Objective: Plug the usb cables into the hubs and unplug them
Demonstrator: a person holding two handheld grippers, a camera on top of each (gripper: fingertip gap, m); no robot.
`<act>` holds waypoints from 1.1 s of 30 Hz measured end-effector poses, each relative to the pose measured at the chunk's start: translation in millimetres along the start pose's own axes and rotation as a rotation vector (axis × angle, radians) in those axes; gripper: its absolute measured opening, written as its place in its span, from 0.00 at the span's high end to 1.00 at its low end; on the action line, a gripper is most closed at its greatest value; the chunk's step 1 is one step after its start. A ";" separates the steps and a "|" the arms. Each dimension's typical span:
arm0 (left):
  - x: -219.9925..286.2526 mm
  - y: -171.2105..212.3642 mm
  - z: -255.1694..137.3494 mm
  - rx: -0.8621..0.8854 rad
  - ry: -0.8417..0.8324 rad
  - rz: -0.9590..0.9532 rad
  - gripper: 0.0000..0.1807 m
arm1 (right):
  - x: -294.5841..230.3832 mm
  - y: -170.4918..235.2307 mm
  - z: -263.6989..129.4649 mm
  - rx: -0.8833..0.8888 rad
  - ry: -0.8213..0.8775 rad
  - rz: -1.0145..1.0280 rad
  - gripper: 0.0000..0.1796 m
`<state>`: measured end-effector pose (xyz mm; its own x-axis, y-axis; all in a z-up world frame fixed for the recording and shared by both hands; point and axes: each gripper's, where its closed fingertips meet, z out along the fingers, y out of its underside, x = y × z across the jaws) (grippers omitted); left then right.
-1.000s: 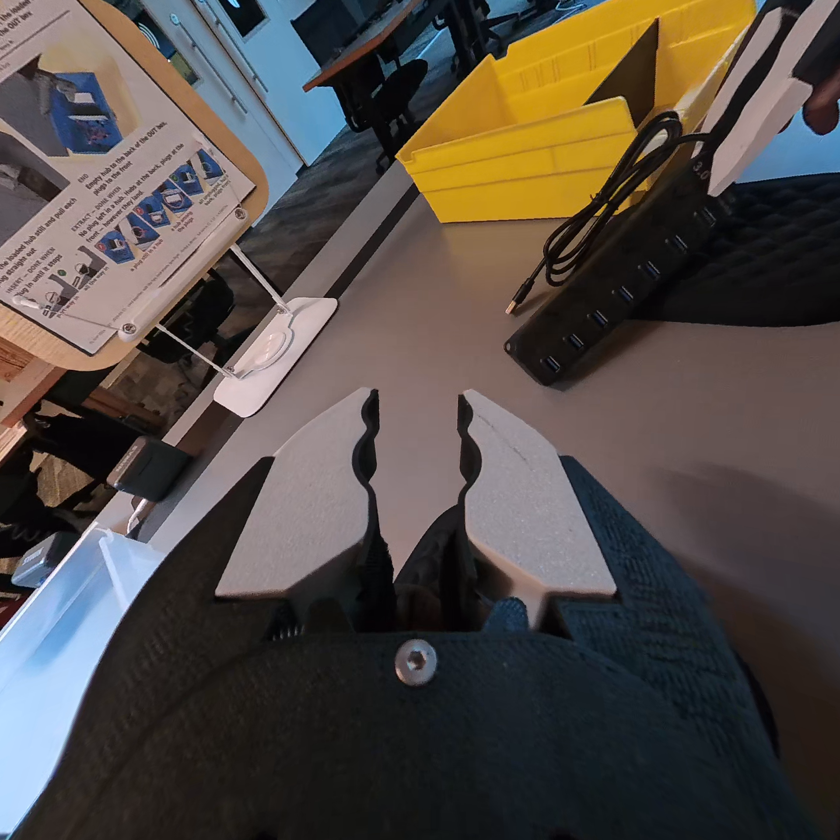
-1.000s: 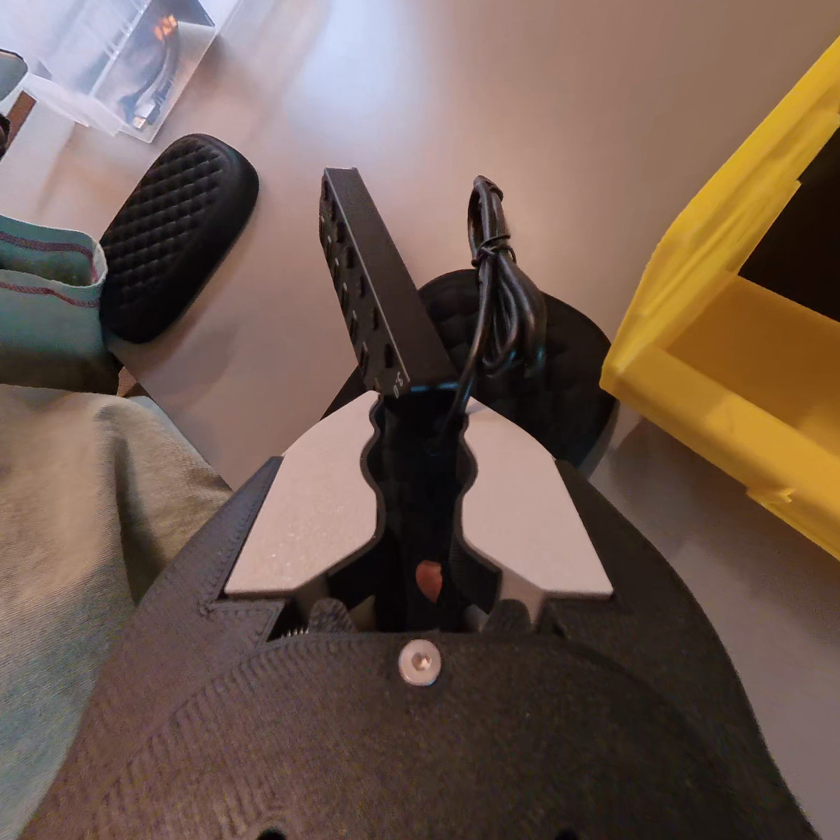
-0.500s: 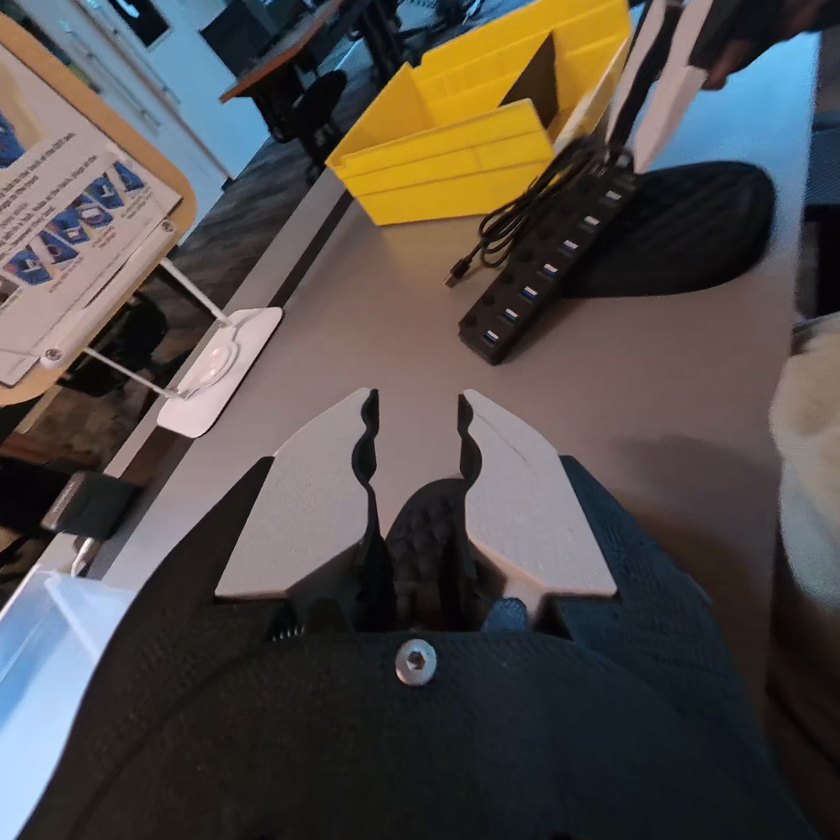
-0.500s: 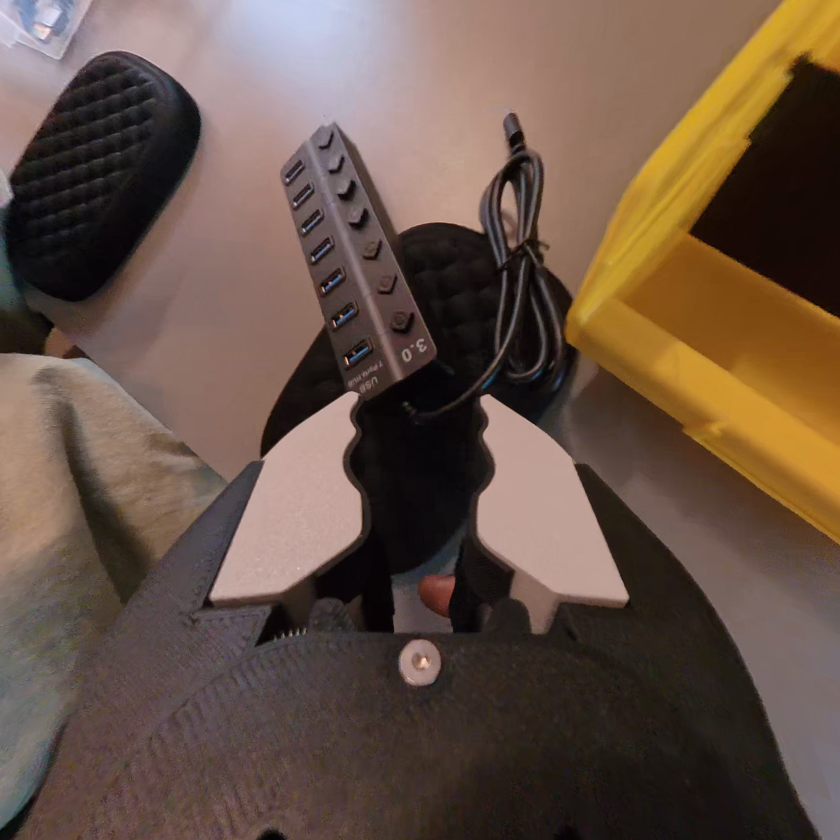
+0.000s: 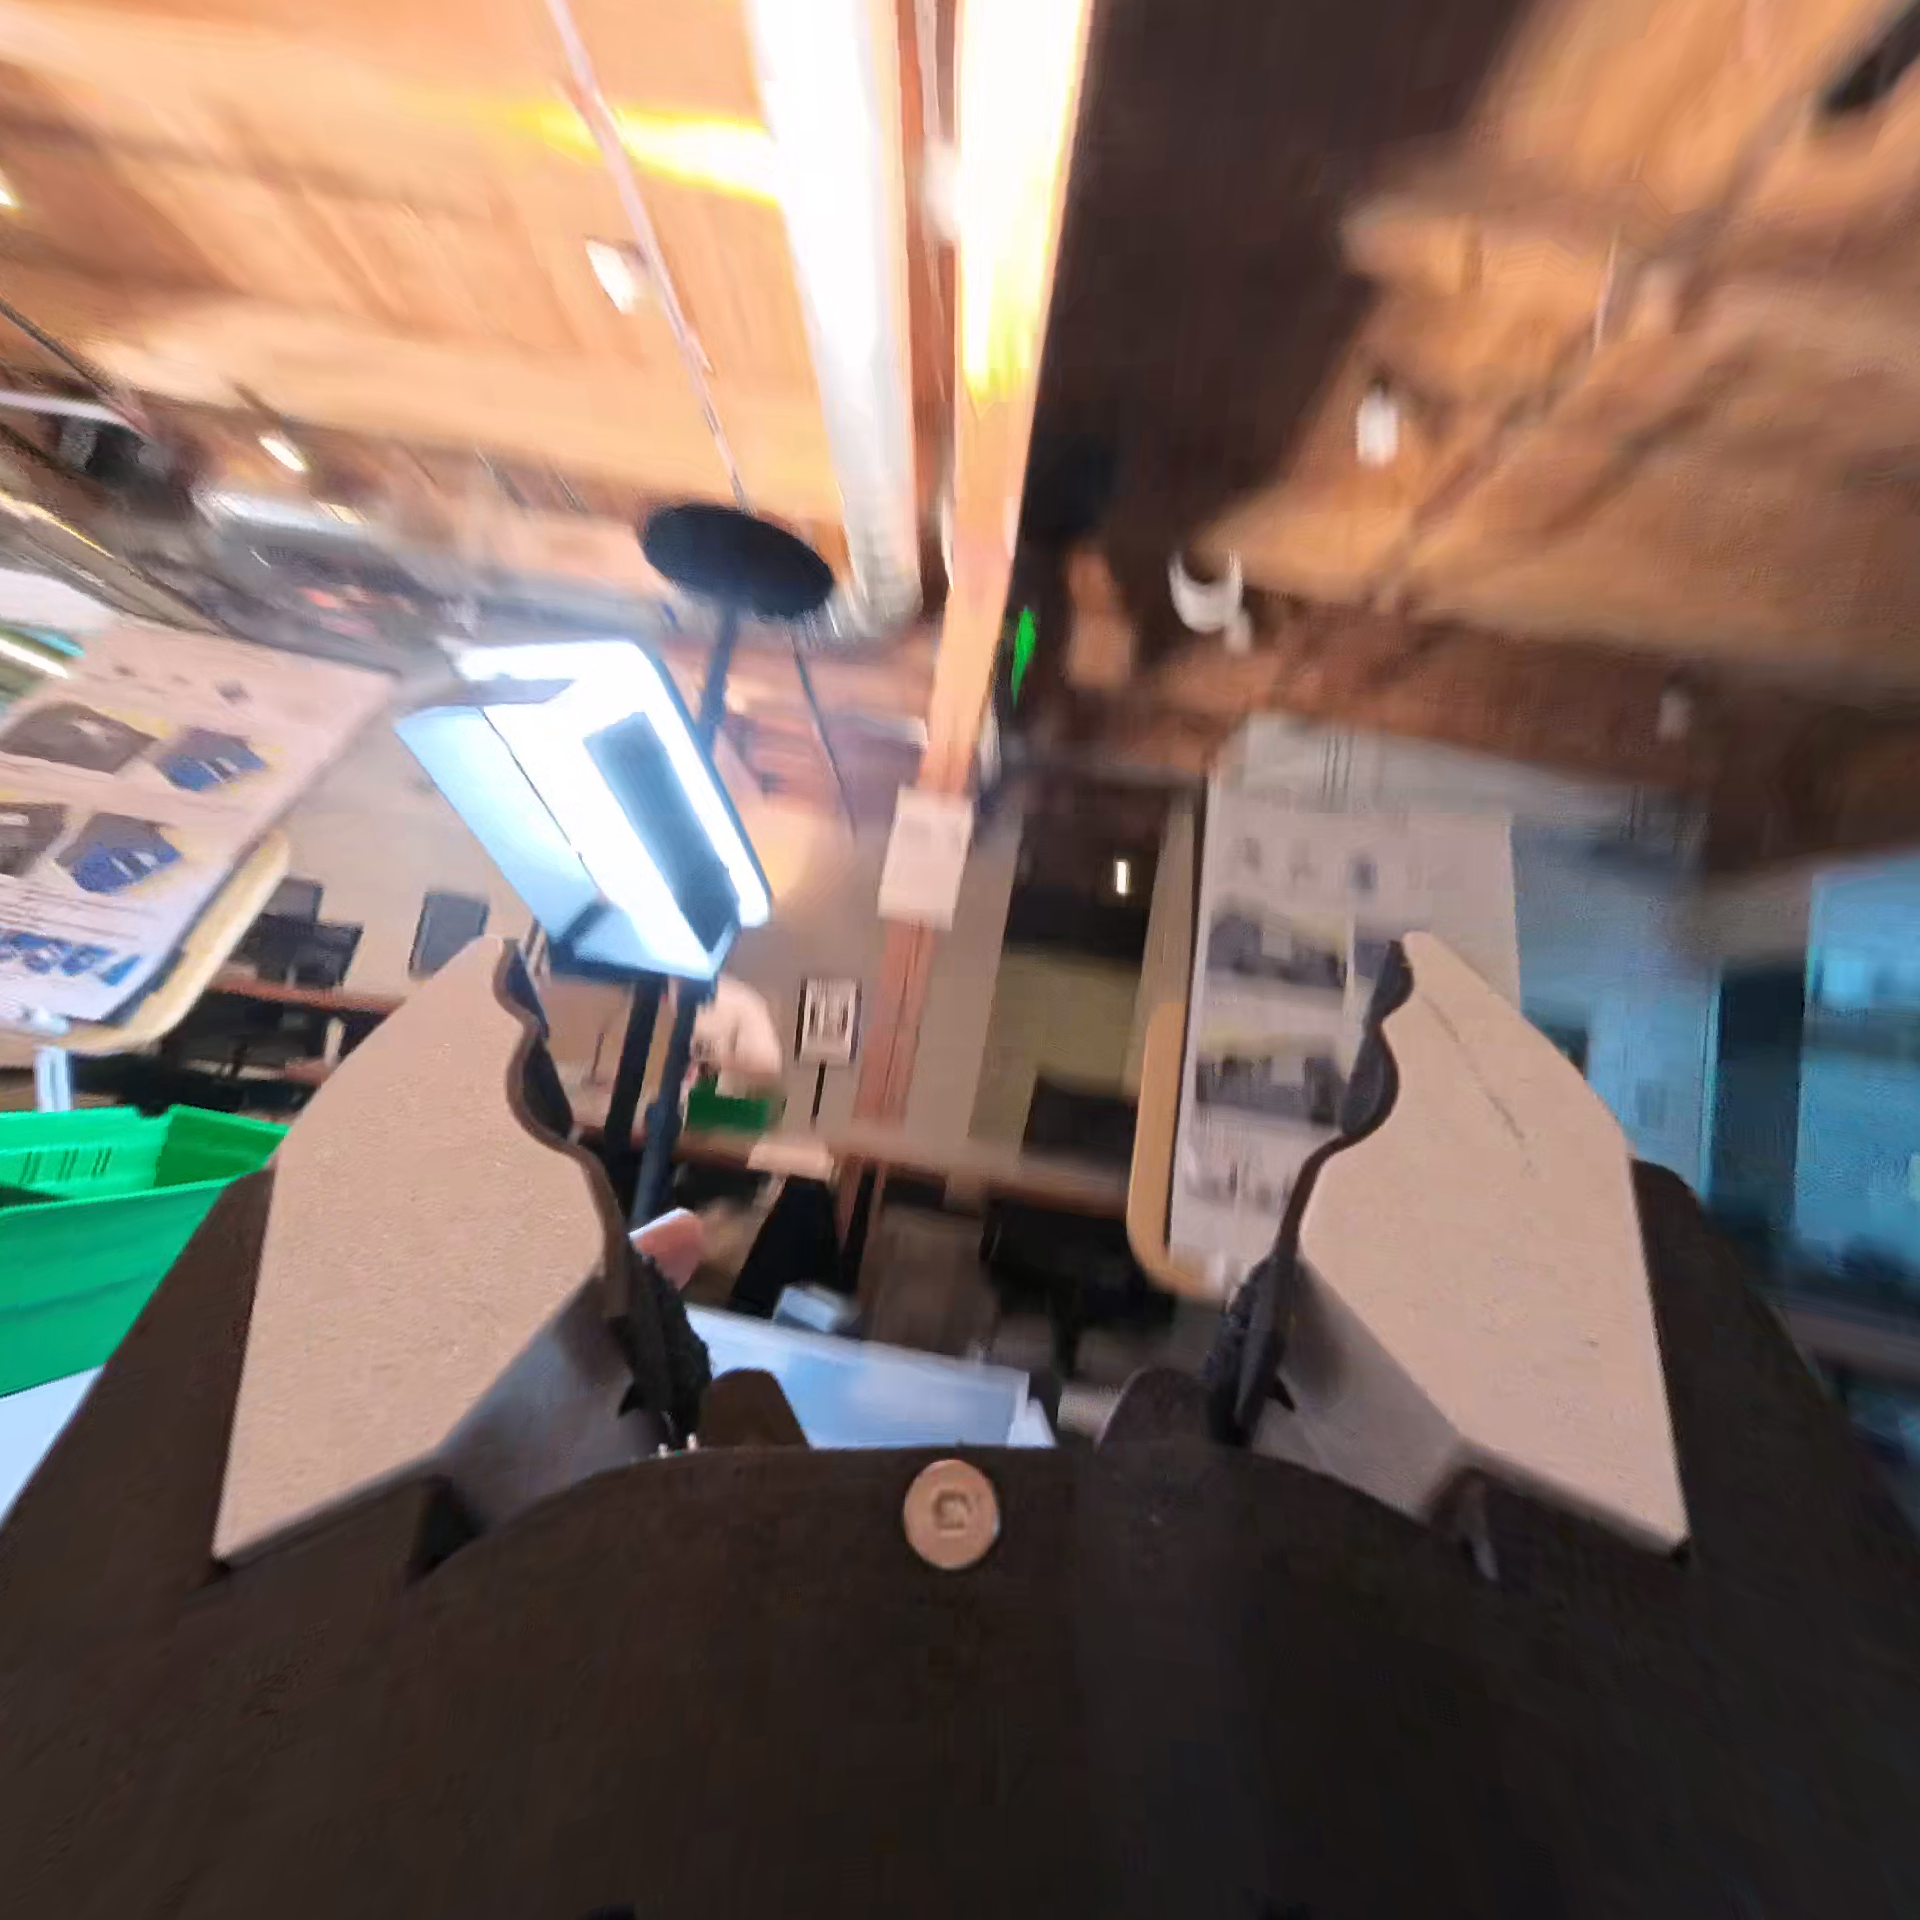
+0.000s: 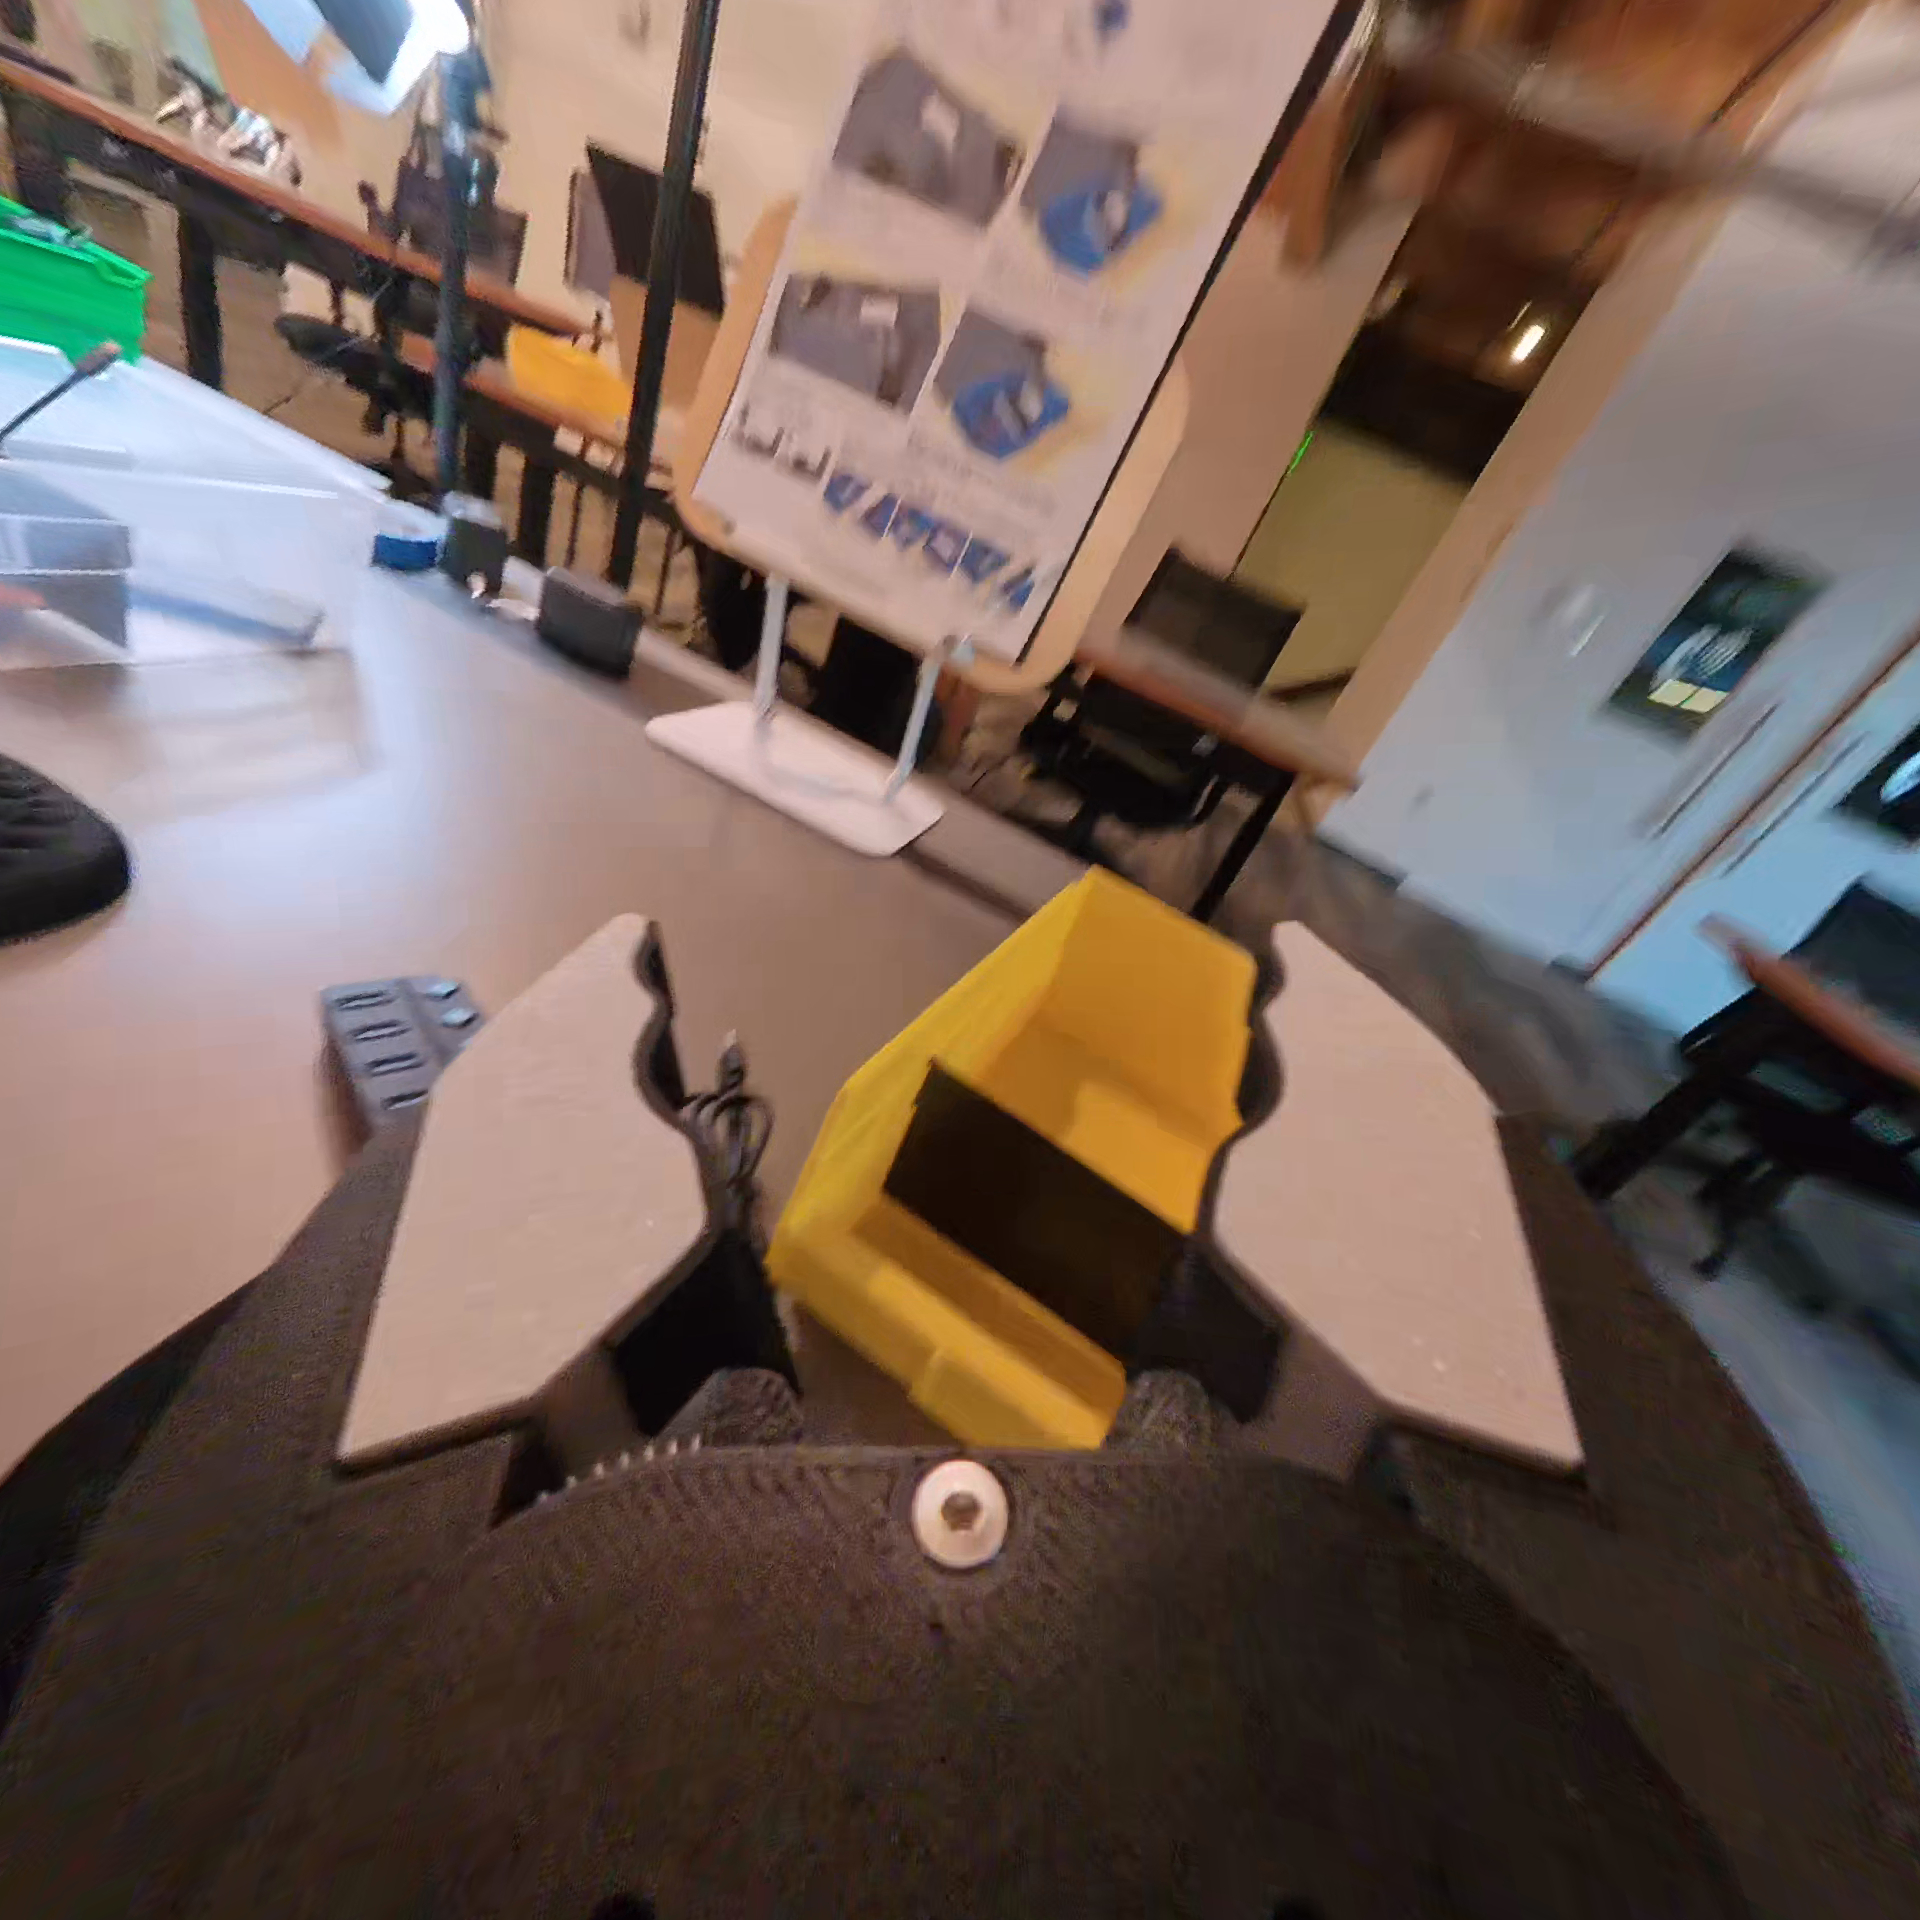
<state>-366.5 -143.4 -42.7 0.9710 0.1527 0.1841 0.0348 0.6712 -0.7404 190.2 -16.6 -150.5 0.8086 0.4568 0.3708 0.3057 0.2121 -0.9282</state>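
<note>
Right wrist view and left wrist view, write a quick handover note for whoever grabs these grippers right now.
Left gripper: open, empty, tilted up toward the ceiling; no task items in its blurred view.
Right gripper: open, empty, raised above the table.
USB hub: lying flat on the table, partly hidden behind the right gripper's left finger.
Black cable: coiled on the table between hub and yellow bin; its connector looks free, not plugged in.
Done: hub is set out. Left: pick up the cable, plug it into a hub port, then unplug it.

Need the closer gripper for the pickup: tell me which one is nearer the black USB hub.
Right. The right gripper hovers open just above the USB hub; the left gripper points up at the room, hub out of view.
</note>
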 end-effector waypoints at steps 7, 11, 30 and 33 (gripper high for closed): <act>-17.3 -8.0 -8.7 0.030 0.062 -0.143 0.23 | 12.5 -27.5 -0.1 0.174 0.131 -0.071 0.19; 14.2 26.2 -12.5 -0.135 0.299 -0.133 0.65 | 17.0 -34.8 -5.7 0.212 0.156 -0.067 0.19; -43.9 269.7 -68.9 -1.591 0.772 0.624 0.88 | 28.3 -48.9 -16.1 0.314 0.212 -0.003 0.22; -52.5 286.3 -73.6 -1.689 0.806 0.605 0.89 | 28.7 -52.0 -17.4 0.338 0.215 0.005 0.23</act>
<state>-390.1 -12.6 -312.0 0.7866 -0.5798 -0.2124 -0.6083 -0.6685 -0.4279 206.2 -29.6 -92.1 0.9075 0.2747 0.3177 0.1477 0.4994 -0.8537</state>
